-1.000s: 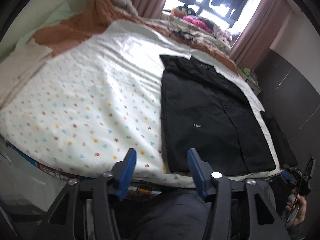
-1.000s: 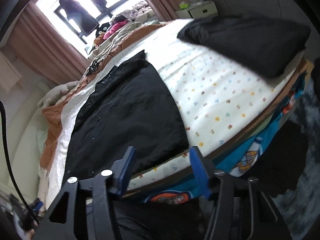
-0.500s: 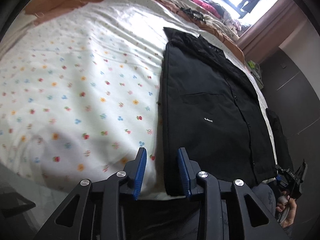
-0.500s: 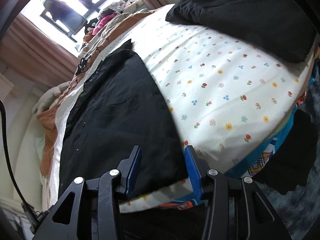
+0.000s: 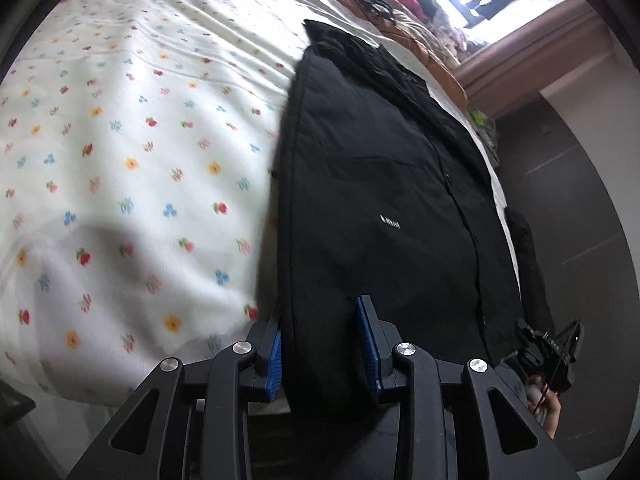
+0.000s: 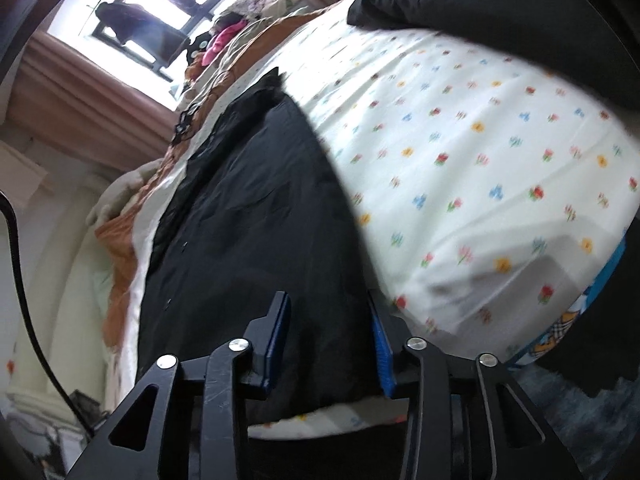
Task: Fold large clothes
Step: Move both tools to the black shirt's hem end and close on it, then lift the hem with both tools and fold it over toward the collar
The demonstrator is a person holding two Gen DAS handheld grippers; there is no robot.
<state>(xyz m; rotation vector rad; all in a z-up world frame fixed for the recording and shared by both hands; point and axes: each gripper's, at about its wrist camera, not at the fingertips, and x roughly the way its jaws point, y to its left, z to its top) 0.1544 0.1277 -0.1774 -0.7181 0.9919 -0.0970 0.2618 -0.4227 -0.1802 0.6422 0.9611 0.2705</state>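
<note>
Both tools straddle near corners of the black jacket (image 5: 384,208).

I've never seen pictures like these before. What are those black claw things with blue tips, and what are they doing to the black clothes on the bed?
Those claws are two hand-held grippers, like big tongs. A person holds one in each hand, and a small round-eyed camera sits on each, looking out along its two fingers. That is why the pictures bulge.

One picture is from the left gripper, the other from the right gripper. Both look at a black jacket lying flat on a flowered bedsheet. Each gripper has a bottom corner of the jacket between its blue pads, and their jaws have just been closing on it; I cannot tell how firmly they pinch. Another dark garment lies farther along the bed. The person is probably about to fold the jacket.
</note>
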